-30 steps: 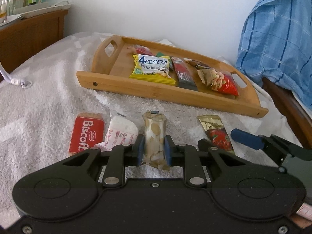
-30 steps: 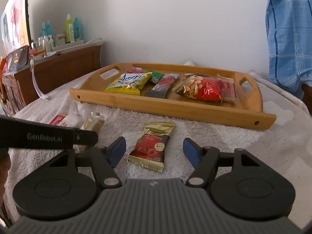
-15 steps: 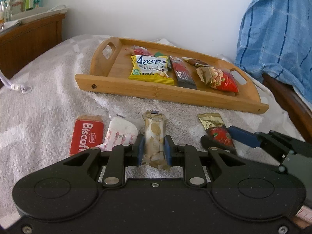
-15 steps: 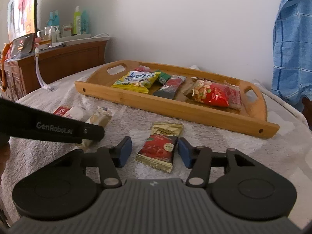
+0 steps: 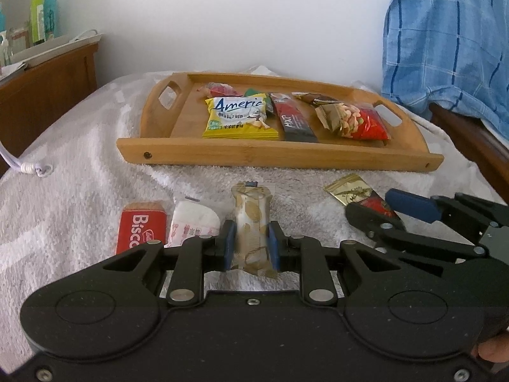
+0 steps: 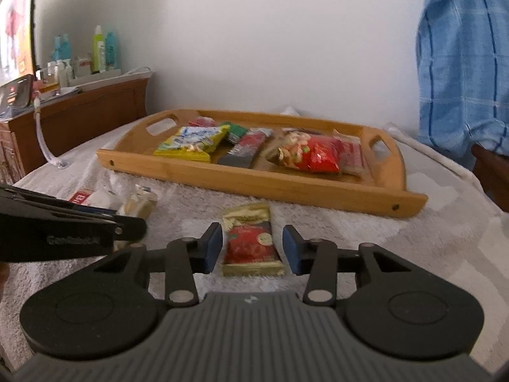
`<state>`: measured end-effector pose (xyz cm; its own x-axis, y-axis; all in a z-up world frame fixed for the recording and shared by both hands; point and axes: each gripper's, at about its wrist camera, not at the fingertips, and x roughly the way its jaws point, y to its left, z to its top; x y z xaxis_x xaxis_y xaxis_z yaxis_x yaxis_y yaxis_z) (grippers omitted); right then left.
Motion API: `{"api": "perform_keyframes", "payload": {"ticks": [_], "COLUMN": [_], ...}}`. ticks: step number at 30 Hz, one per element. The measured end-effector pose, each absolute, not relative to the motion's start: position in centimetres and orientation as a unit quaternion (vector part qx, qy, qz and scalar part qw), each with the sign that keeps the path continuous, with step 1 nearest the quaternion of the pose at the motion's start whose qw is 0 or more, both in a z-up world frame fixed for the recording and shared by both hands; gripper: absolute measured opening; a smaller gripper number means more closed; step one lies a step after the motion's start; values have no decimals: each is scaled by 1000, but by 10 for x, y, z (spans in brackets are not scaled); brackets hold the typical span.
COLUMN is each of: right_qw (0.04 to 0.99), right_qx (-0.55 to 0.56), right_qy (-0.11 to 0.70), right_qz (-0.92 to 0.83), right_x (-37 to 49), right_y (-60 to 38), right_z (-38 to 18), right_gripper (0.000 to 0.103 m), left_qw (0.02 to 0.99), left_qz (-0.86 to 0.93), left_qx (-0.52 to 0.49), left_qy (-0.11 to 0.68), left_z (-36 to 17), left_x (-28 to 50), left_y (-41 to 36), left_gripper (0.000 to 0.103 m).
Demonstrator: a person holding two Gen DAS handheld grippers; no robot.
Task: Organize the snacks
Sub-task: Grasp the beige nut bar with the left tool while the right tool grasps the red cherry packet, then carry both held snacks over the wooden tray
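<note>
Left claw [image 5: 251, 248] clamps a beige, gold-patterned snack bar [image 5: 251, 219]. Right claw [image 6: 251, 248], having just opened, straddles a red, gold-edged cherry packet [image 6: 249, 242] without touching.

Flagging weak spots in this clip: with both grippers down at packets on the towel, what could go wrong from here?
The left gripper pinches the beige packet near its lower end, so it may droop or slip on the way to the tray. The right gripper has just been opening; the red-and-gold packet lies flat between its jaws, ungripped, and may slide on the towel. The grippers sit close and could collide.
</note>
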<state>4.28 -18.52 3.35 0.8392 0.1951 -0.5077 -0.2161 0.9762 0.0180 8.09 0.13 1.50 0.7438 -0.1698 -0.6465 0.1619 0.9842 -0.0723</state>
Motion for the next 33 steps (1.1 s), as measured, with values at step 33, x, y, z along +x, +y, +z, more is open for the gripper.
{"api": "perform_keyframes", "payload": {"ticks": [33], "right_qw": [980], "right_qx": [54], "right_qy": [183], "right_qz": [63], "right_x": [90], "right_y": [-234], "right_z": [85], "right_gripper": [36], "left_qw": [954], "left_qz": [-101], "left_qx": [-12], "left_qy": [283], "left_z": [86], "left_x": [137], "left_y": [-8], "left_gripper": [20]}}
